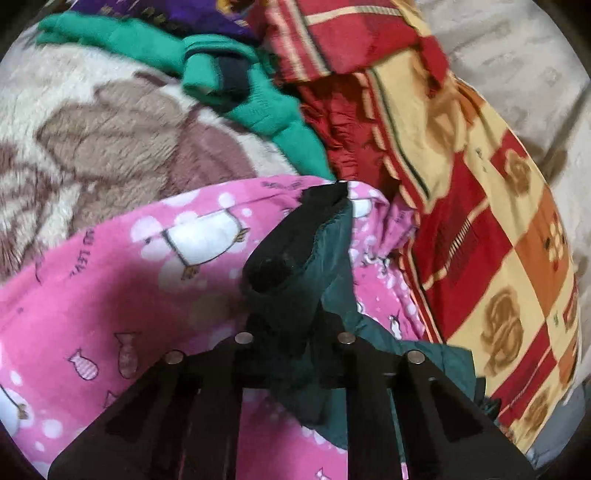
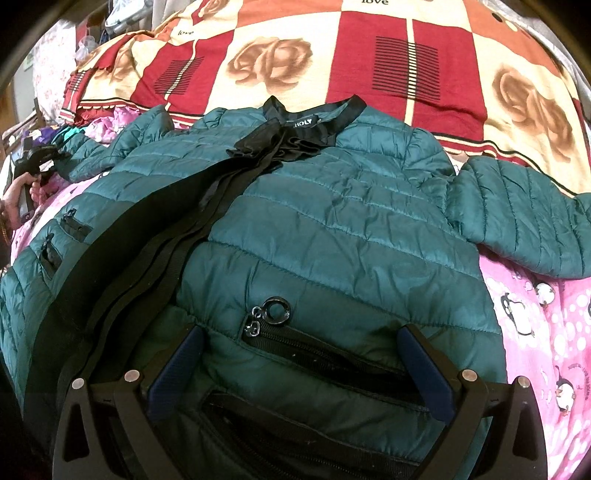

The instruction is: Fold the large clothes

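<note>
A dark teal quilted jacket (image 2: pixel 332 229) lies spread front-up on a pink penguin sheet (image 2: pixel 535 332), collar away from me, black zipper band running diagonally. My right gripper (image 2: pixel 299 336) is open, its blue-padded fingers (image 2: pixel 424 373) straddling the pocket zipper at the jacket's lower front. My left gripper (image 1: pixel 332 195) is shut on the jacket's sleeve cuff (image 1: pixel 314 251), teal fabric with black trim bunched between its fingers. It also shows in the right wrist view (image 2: pixel 40 158) at far left, holding the left sleeve end.
A red and cream rose-pattern blanket (image 2: pixel 332 66) lies beyond the jacket. A green garment (image 1: pixel 221 74), a purple one (image 1: pixel 166 11) and a beige floral fleece blanket (image 1: pixel 110 140) lie ahead of the left gripper.
</note>
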`<control>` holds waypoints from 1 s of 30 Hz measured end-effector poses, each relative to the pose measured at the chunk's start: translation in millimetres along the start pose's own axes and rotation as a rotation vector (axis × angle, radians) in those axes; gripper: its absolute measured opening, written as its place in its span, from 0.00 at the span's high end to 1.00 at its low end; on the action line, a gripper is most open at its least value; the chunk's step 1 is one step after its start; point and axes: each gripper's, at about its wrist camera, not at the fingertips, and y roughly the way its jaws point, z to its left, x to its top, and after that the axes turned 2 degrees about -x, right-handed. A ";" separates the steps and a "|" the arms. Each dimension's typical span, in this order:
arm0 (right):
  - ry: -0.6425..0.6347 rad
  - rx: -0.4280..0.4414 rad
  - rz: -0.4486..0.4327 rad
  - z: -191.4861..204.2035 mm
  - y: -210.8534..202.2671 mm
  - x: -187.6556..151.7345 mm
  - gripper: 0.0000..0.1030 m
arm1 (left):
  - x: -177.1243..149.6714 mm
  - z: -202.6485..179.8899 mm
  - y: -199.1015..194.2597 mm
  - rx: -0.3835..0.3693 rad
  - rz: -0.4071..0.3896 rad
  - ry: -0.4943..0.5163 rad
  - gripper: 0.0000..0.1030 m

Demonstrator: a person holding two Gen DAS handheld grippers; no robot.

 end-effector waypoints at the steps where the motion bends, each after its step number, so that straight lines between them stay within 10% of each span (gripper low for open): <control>1: 0.000 -0.001 0.001 0.1 0.0 0.0 0.00 | 0.1 -5.2 -5.1 0.004 -0.007 0.024 0.91; 14: 0.108 -0.095 -0.085 -31.8 -48.2 4.1 0.06 | -45.4 -171.2 -47.8 -0.161 0.018 0.362 0.91; 25: 0.463 -0.361 -0.069 -130.2 -90.5 -38.5 0.06 | -194.3 -366.2 -53.1 -0.412 0.170 0.591 0.91; 30: 0.530 -0.346 0.008 -154.3 -85.6 -58.1 0.06 | -263.6 -430.6 -37.4 -0.474 0.261 0.657 0.91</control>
